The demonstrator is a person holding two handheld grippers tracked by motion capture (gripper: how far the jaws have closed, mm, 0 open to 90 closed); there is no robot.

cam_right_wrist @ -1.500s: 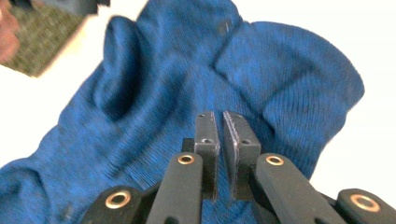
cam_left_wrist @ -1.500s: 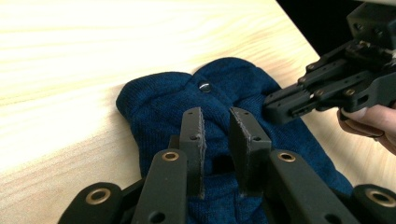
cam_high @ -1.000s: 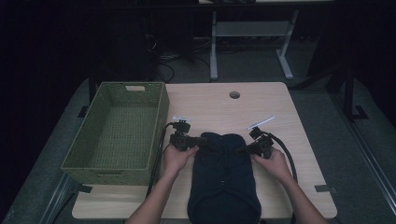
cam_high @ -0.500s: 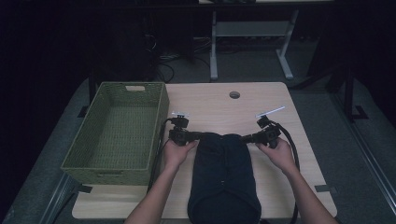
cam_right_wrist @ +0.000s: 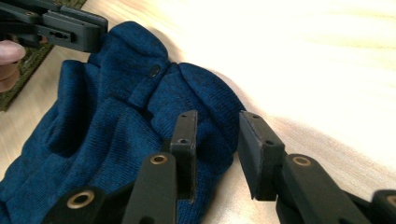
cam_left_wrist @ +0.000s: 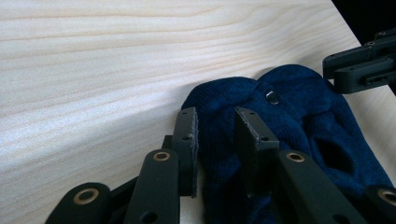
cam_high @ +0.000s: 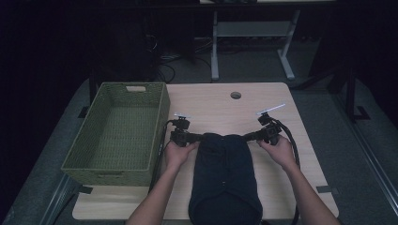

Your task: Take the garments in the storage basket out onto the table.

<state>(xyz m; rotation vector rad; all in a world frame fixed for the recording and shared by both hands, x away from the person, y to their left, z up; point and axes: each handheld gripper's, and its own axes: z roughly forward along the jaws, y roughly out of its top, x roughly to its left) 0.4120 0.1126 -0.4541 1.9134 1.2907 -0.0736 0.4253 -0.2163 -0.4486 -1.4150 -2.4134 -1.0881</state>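
You are working at a pale wooden table (cam_high: 211, 105), and the dark blue knitted garment (cam_high: 224, 176) is lying flat on it between your forearms, running from the near edge up toward the middle; its far end is sitting level with both grippers. Your left gripper (cam_high: 193, 138) is resting at the garment's far left corner; in the left gripper view its jaws are standing slightly apart with a fold of the blue knit (cam_left_wrist: 289, 116) lying in the gap, and the pads are not pressing on the cloth; those jaws have just been opening. Your right gripper (cam_high: 251, 136) is sitting at the far right corner; in the right gripper view its jaws are parted rather wider, the inner one lying over the edge of the knit (cam_right_wrist: 116, 116) and the outer one over bare wood; nothing is clamped there, and those jaws too have just been opening. A small dark metal snap (cam_left_wrist: 272, 97) is showing near the garment's far edge, between the two grippers. Your left hand (cam_high: 177, 153) and right hand (cam_high: 280, 151) are each gripping their tool from behind. A green woven basket (cam_high: 89, 161) is standing on the left part of the table, just beside your left gripper and apart from the garment.
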